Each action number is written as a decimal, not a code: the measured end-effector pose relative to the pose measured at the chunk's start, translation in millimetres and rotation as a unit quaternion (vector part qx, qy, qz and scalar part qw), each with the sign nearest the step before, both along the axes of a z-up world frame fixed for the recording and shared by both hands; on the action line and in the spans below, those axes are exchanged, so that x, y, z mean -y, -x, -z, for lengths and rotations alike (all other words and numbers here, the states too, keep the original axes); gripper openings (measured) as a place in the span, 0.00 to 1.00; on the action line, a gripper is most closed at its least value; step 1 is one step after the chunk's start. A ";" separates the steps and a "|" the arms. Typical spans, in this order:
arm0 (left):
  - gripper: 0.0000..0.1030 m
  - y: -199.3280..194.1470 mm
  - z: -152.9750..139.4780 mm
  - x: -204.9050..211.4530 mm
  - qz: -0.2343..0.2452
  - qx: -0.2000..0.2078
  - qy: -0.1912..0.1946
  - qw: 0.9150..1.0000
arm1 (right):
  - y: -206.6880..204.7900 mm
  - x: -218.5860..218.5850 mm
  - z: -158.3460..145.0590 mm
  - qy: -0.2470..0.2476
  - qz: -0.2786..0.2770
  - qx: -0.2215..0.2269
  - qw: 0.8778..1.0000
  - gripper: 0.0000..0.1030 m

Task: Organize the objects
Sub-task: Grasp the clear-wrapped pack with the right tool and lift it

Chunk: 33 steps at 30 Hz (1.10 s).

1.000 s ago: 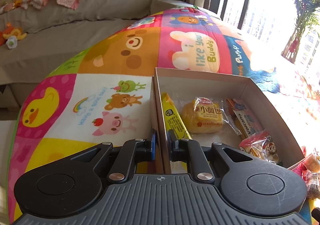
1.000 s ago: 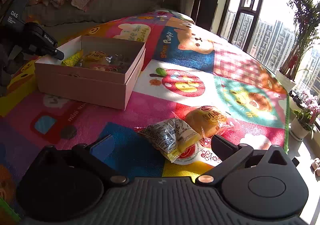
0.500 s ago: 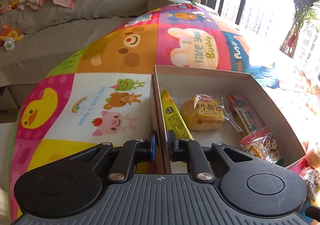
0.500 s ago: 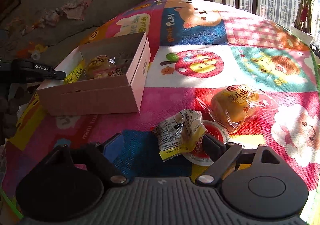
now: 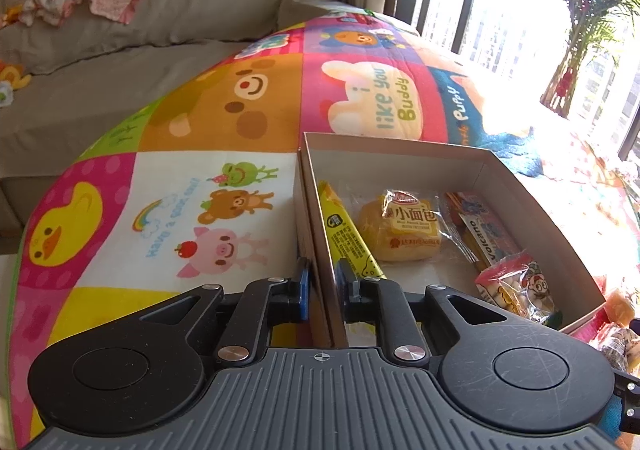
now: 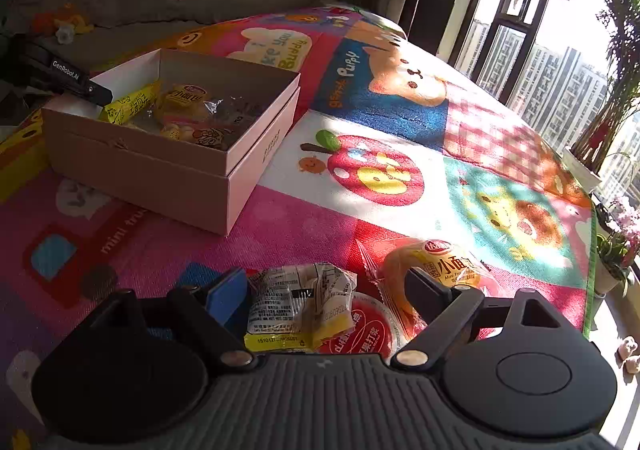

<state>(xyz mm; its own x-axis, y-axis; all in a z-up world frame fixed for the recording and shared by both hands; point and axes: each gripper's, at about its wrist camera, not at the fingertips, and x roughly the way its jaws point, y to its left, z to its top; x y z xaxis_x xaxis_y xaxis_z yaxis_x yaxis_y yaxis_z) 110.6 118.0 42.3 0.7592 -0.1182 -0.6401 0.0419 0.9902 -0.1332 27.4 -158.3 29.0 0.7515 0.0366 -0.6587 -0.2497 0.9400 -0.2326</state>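
A pink cardboard box (image 5: pixel 532 206) (image 6: pixel 168 174) sits on a colourful play mat. It holds a yellow stick pack (image 5: pixel 346 234), a wrapped bun (image 5: pixel 400 226), a Volcano pack (image 5: pixel 486 234) and a red snack bag (image 5: pixel 520 290). My left gripper (image 5: pixel 322 290) is shut on the box's near left wall. My right gripper (image 6: pixel 324 290) is open around a crumpled yellow-and-clear snack packet (image 6: pixel 300 306) on the mat. A second wrapped bun (image 6: pixel 436 266) and a round red-lidded cup (image 6: pixel 360 330) lie just beside it.
A grey sofa (image 5: pixel 120 62) with clothes and toys runs behind the mat. Windows and a potted plant (image 6: pixel 600 122) stand at the right. The mat (image 6: pixel 380 170) spreads between the box and the loose snacks.
The right gripper has moved down and forward, so the crumpled packet now lies between its open fingers. The left gripper keeps its hold on the box wall.
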 end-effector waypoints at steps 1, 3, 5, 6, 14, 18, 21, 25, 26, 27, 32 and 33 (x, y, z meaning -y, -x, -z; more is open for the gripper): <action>0.16 0.2 0.1 -0.1 -0.001 0.001 0.000 1.000 | -0.7 0.7 0.6 -0.003 -0.002 -0.008 1.000 0.71; 0.15 -0.2 0.1 0.5 -0.006 0.002 0.000 1.000 | -0.5 2.9 -1.2 -0.014 -0.005 -0.024 1.000 0.55; 0.14 -0.9 -0.4 2.6 -0.009 0.003 -0.006 1.000 | 3.8 1.6 -2.8 -0.003 -0.004 -0.019 1.000 0.51; 0.13 -1.0 -0.5 3.9 -0.009 0.004 -0.012 1.000 | 6.1 0.4 -3.2 0.006 -0.002 -0.019 1.000 0.50; 0.12 -3.9 0.5 3.0 -0.010 0.005 -0.013 1.000 | 23.0 -3.5 -29.4 -0.103 -0.005 -0.105 0.989 0.43; 0.12 -4.3 0.8 0.8 -0.011 0.003 -0.003 1.000 | 40.9 -30.2 -56.5 -0.121 -0.044 -0.088 0.988 0.43; 0.12 -5.1 -0.2 2.1 -0.015 0.000 -0.003 1.000 | 49.7 -48.7 -111.1 -0.134 -0.077 -0.019 0.988 0.43; 0.12 -5.3 -0.4 0.8 -0.016 -0.005 0.003 1.000 | 42.1 -65.8 -195.8 -0.162 -0.097 0.068 0.980 0.43; 0.12 -5.3 -0.4 -0.1 -0.016 -0.007 0.006 1.000 | 36.5 -70.5 -218.9 -0.167 -0.099 0.091 0.977 0.43; 0.13 -5.2 -0.4 -0.9 -0.016 -0.008 0.008 1.000 | 31.1 -74.5 -238.1 -0.172 -0.098 0.111 0.974 0.43; 0.14 -3.0 0.2 -3.0 -0.015 -0.006 0.017 1.000 | -0.7 -80.0 -274.7 -0.211 -0.085 0.129 0.965 0.43; 0.14 -2.9 0.3 -3.3 -0.014 -0.006 0.017 1.000 | -8.3 -81.3 -268.1 -0.215 -0.083 0.118 0.966 0.43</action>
